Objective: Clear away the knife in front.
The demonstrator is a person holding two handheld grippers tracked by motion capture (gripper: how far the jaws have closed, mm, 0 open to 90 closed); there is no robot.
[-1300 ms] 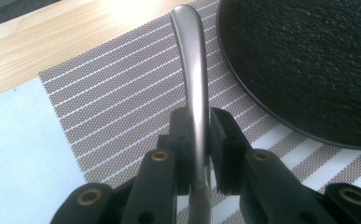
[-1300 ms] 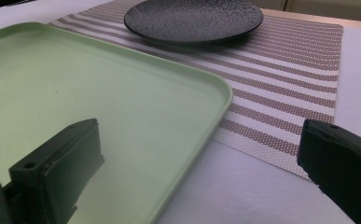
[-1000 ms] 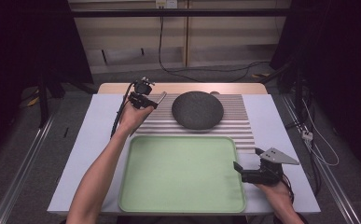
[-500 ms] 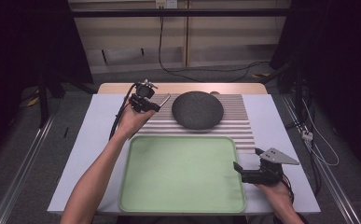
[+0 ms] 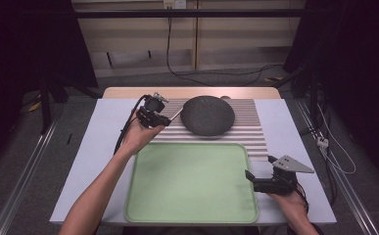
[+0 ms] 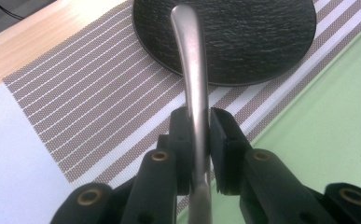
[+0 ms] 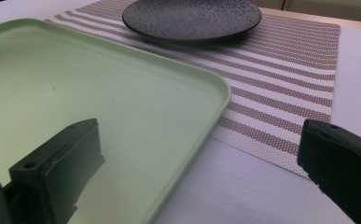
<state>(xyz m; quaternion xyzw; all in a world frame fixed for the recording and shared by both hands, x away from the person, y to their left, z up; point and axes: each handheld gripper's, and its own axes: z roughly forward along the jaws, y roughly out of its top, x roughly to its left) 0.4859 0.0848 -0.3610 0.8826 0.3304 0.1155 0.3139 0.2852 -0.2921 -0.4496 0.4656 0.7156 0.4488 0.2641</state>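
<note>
Two grippers are at work over the table (image 5: 104, 161); the left gripper (image 5: 163, 120) hangs above the left end of the striped mat (image 5: 248, 129), near the table's far edge, and its jaws are clamped tight on the handle of a metal utensil (image 6: 192, 79), whose visible rounded end points out over the near rim of the dark plate (image 5: 207, 115); whether it is a spoon or a fork I cannot tell, since the working end is hidden behind the jaws. The plate sits on the mat towards the far edge of the table; the green tray (image 5: 143, 205) lies bare along the near edge, just touching the mat's near border. The right gripper (image 5: 256, 180) rests at the tray's right edge with its jaws standing wide apart and nothing between them; one jaw hangs over the tray's corner, the other over the white table.

I judge the step in hand to be the carry: the utensil is lifted and on its way, most likely to the plate or the tray. The next move calls for a steady sweep at a height that clears the plate's rim, a level handle so it does not slip through the pads, then a gentle lowering before the jaws let go.
</note>
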